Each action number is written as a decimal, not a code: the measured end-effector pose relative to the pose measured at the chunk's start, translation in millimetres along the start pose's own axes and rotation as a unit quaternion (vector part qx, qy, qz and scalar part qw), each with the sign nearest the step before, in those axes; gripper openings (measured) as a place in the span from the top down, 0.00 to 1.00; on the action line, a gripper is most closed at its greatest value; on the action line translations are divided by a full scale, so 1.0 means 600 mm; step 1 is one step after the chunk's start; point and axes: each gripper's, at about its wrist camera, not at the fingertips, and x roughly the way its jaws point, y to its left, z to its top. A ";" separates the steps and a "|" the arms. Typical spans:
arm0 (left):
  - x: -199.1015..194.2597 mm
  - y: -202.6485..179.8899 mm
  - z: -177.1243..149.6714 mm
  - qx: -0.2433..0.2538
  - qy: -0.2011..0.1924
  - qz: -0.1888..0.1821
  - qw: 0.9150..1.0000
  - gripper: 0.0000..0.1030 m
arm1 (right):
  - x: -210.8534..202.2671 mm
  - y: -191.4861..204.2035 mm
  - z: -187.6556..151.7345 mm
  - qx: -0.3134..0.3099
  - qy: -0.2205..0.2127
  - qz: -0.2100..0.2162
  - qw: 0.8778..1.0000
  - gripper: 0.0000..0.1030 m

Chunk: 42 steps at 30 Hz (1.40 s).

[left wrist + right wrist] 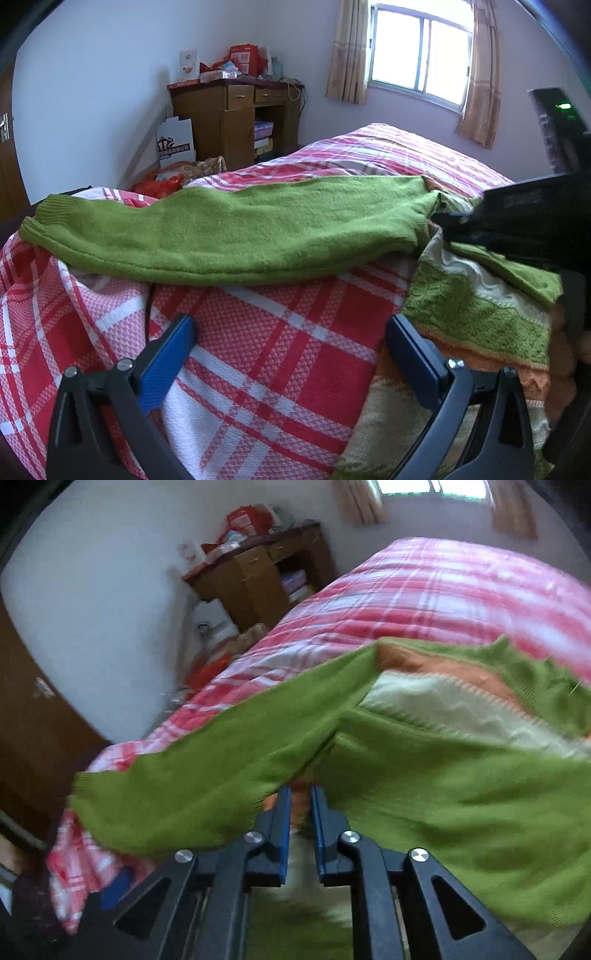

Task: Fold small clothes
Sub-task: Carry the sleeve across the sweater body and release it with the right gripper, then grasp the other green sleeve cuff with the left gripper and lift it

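- The left claw (290,354) stood wide apart, empty, above the red plaid bedspread (266,354).
- A green sweater (476,314) lay on the bed, its sleeve (229,236) stretched leftward.
- The right claw (458,225) met the sweater at the sleeve's root.
- A wooden desk (229,114) stood by the wall.

A bed (280,354) is carrying everything here, and a red, pink and white plaid cover is lying spread over it. A small green sweater (480,314) with cream and orange bands is lying directly on the cover, its long green sleeve (229,236) stretching out flat across the plaid away from the sweater's body.
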 end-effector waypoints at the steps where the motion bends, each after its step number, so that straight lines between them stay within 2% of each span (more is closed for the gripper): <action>1: 0.001 0.000 0.001 0.000 0.000 0.000 1.000 0.00 | -0.014 0.000 -0.001 -0.002 -0.005 0.007 1.000 0.89; 3: 0.000 0.001 0.000 0.001 0.000 0.001 1.000 0.00 | -0.051 -0.009 -0.005 0.001 -0.022 0.012 1.000 0.86; 5: 0.000 0.000 0.000 0.000 0.000 0.000 1.000 0.00 | -0.098 -0.036 -0.014 0.011 -0.054 -0.012 0.998 0.86; 7: 0.000 0.000 0.000 0.000 0.000 0.000 1.000 0.00 | -0.149 -0.078 -0.028 0.022 -0.085 -0.089 0.992 0.86; 9: 0.000 0.000 0.000 0.001 0.000 0.001 1.000 0.00 | -0.192 -0.127 -0.043 0.036 -0.103 -0.167 0.980 0.86; 12: 0.000 0.000 0.000 0.001 0.000 0.002 1.000 0.00 | -0.246 -0.218 -0.071 0.074 -0.102 -0.242 0.962 0.86; 16: 0.000 0.000 0.002 0.002 0.000 0.006 1.000 0.00 | -0.282 -0.302 -0.112 0.114 -0.077 -0.282 0.949 0.86; 18: 0.000 -0.001 0.001 0.002 0.000 0.005 1.000 0.00 | -0.281 -0.331 -0.137 0.136 -0.061 -0.285 0.947 0.86; 19: 0.000 -0.001 0.001 0.002 0.001 0.007 1.000 0.00 | -0.287 -0.333 -0.151 0.135 -0.082 -0.270 0.950 0.86; 21: -0.001 -0.001 0.001 0.002 0.002 0.009 1.000 0.00 | -0.294 -0.340 -0.157 0.142 -0.094 -0.257 0.951 0.86; 25: 0.000 -0.003 0.002 -0.001 0.010 0.016 1.000 0.00 | -0.284 -0.326 -0.152 0.130 -0.092 -0.278 0.947 0.84; 26: 0.001 -0.004 0.003 -0.002 0.016 0.018 1.000 0.00 | -0.282 -0.328 -0.150 0.126 -0.092 -0.276 0.949 0.78; 28: -0.001 -0.002 0.010 -0.001 0.033 0.020 0.999 0.00 | -0.281 -0.325 -0.151 0.117 -0.093 -0.251 0.956 0.60; 29: -0.004 0.005 0.014 -0.007 0.040 0.026 0.999 0.00 | -0.281 -0.322 -0.153 0.109 -0.093 -0.234 0.962 0.43; 30: -0.012 0.013 0.017 -0.015 0.038 0.037 0.998 0.00 | -0.278 -0.318 -0.150 0.098 -0.091 -0.221 0.966 0.31; 32: -0.038 0.041 0.028 -0.039 0.013 0.054 0.998 0.00 | -0.267 -0.301 -0.148 0.073 -0.078 -0.232 0.967 0.26; 34: -0.063 0.078 0.046 -0.064 -0.015 0.064 0.996 0.00 | -0.252 -0.285 -0.146 0.049 -0.062 -0.267 0.961 0.25; 37: -0.079 0.149 0.083 -0.113 -0.032 0.094 0.989 0.00 | -0.249 -0.282 -0.144 0.042 -0.058 -0.278 0.958 0.24; 39: -0.068 0.208 0.105 -0.158 -0.019 0.109 0.981 0.00 | -0.250 -0.281 -0.144 0.048 -0.062 -0.268 0.960 0.24; 42: -0.032 0.300 0.128 -0.230 0.012 0.136 0.964 0.01 | -0.254 -0.286 -0.143 0.058 -0.069 -0.254 0.963 0.24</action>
